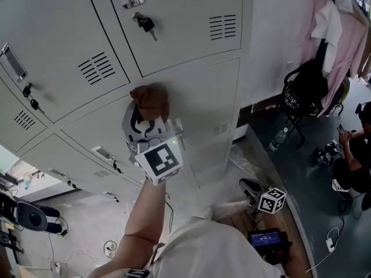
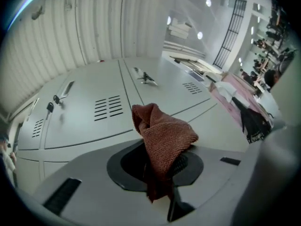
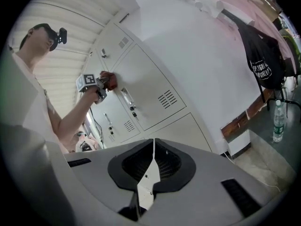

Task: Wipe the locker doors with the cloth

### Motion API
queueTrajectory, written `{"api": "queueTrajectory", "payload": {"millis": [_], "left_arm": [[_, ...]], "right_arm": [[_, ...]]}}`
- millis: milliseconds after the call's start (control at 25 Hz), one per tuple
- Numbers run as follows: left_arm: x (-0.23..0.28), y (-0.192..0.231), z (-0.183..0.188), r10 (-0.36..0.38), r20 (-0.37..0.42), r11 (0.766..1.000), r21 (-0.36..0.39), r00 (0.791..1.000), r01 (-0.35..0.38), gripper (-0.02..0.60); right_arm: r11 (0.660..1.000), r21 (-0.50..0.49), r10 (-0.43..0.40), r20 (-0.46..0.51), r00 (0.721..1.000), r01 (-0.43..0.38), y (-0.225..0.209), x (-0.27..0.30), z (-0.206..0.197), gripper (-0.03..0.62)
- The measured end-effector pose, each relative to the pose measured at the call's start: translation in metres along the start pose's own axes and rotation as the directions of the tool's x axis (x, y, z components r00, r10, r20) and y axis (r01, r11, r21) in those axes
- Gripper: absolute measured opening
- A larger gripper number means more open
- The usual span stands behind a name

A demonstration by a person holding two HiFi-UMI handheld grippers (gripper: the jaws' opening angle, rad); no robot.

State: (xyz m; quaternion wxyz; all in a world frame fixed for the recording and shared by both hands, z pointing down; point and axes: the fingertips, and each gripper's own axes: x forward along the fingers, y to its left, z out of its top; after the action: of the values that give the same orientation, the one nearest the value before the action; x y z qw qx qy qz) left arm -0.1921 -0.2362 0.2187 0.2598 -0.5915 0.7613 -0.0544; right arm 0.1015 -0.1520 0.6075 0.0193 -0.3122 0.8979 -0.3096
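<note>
Cloth [image 2: 164,135] pinched by left claw [image 2: 162,171] against locker door [image 1: 197,97] — key [image 1: 146,25] above; right claw [image 3: 153,152] closed.

Our head camera looks steeply down along the arm [image 1: 146,213] and faces the locker doors [image 1: 191,103] from near. The floor [image 1: 307,172] and a black bag [image 1: 304,88] lie at its right. The camera on the left gripper [image 2: 162,161] looks along the jaws, very near those doors, with the cloth [image 2: 164,138] filling its middle. The camera on the right gripper [image 3: 151,166] sits low and farther off, tilted up at the same doors. We find doors, cloth and bag in all three views. The right gripper view also takes in the left gripper and the arm.
</note>
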Motion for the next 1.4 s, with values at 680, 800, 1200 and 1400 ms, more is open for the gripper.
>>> {"api": "queueTrajectory", "payload": {"millis": [680,800,1200,1400], "left_arm": [[0.056,-0.202,0.070,-0.335,0.087,0.874,0.401,0.938,0.275,0.077],[0.069,-0.224,0.093,-0.360,0.101,0.853,0.439,0.928,0.283,0.077],[0.042,-0.305,0.031,-0.519,-0.070,0.685,0.563,0.852,0.463,0.077],[0.000,-0.305,0.009,-0.591,-0.082,0.697,0.448,0.802,0.560,0.077]], "right_arm": [[0.986,0.048,-0.165,0.136,0.977,0.160,-0.025,-0.054,0.006,0.020],[0.979,0.061,-0.201,0.172,0.964,0.193,-0.030,-0.069,0.010,0.020],[0.969,0.090,-0.244,0.230,0.942,0.229,-0.025,-0.097,-0.001,0.020],[0.975,0.070,-0.223,0.210,0.952,0.213,-0.014,-0.100,-0.005,0.020]]}}
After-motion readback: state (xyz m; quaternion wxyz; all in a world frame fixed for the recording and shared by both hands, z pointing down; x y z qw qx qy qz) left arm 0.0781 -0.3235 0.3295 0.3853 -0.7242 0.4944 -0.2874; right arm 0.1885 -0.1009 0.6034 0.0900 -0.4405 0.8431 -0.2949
